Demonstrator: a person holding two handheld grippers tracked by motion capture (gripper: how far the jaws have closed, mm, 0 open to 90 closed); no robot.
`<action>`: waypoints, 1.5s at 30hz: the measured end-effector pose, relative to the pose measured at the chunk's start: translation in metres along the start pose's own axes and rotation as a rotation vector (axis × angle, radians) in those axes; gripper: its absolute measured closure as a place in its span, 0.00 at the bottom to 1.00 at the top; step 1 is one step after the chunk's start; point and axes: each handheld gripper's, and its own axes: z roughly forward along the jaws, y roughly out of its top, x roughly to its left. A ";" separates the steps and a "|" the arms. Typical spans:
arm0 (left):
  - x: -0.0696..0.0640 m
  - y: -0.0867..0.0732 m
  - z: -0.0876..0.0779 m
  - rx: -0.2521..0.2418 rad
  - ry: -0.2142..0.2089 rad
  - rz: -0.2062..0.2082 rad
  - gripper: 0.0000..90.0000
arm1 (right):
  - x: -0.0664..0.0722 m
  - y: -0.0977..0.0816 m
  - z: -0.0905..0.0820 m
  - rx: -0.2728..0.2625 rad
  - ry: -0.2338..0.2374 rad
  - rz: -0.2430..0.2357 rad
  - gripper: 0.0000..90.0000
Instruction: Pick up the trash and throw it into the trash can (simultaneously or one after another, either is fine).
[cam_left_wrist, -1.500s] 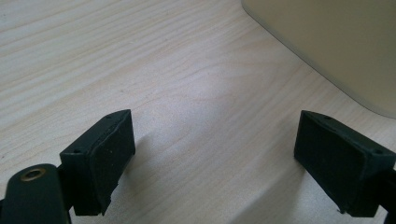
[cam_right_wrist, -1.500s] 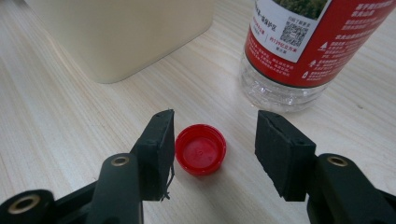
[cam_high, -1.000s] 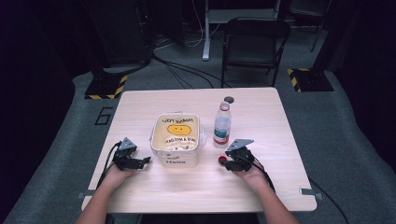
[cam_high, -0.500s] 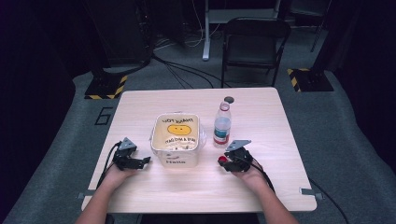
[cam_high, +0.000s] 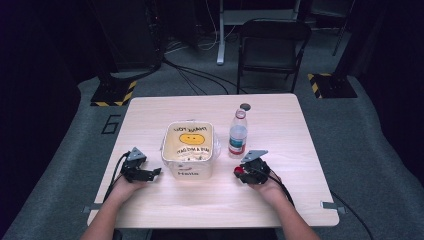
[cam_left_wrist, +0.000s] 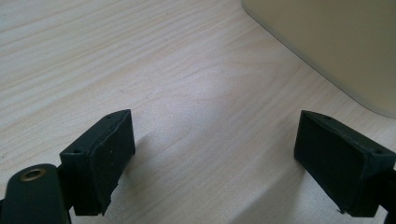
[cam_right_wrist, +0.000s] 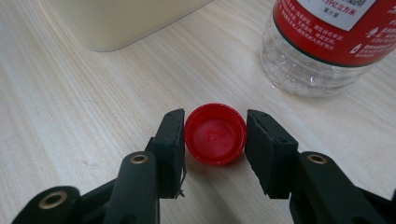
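Red bottle cap (cam_right_wrist: 215, 134) sits between the pads of the right gripper (cam_right_wrist: 215, 140), which have just been closing and now press on it from both sides, the cap lying open side up on the pale wooden counter (cam_right_wrist: 70, 116). In the high view the right gripper (cam_high: 245, 172) rests low on the counter in the person's right hand (cam_high: 265, 186), just in front of the water bottle (cam_high: 238, 134), which stands upright and uncapped with its red label facing the gripper. Beside the bottle stands a cream tub (cam_high: 190, 147) with a smiley face printed on its top. The left gripper (cam_high: 150, 173) lies on the counter at the tub's other side, held in the left hand (cam_high: 124, 187); its pads (cam_left_wrist: 100, 158) stand wide apart with bare wood between them, released and holding nothing, a corner of the tub (cam_left_wrist: 336, 42) just ahead of it
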 end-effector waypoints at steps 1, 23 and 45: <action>0.000 0.000 0.000 0.001 0.000 -0.001 0.13 | 0.000 0.000 0.000 -0.004 0.000 -0.002 0.64; 0.000 0.000 0.000 0.000 0.000 0.000 0.13 | -0.001 0.004 -0.021 -0.043 0.012 0.000 0.64; 0.000 0.000 0.000 0.003 -0.001 0.000 0.13 | 0.004 0.021 -0.047 -0.100 0.060 0.001 0.64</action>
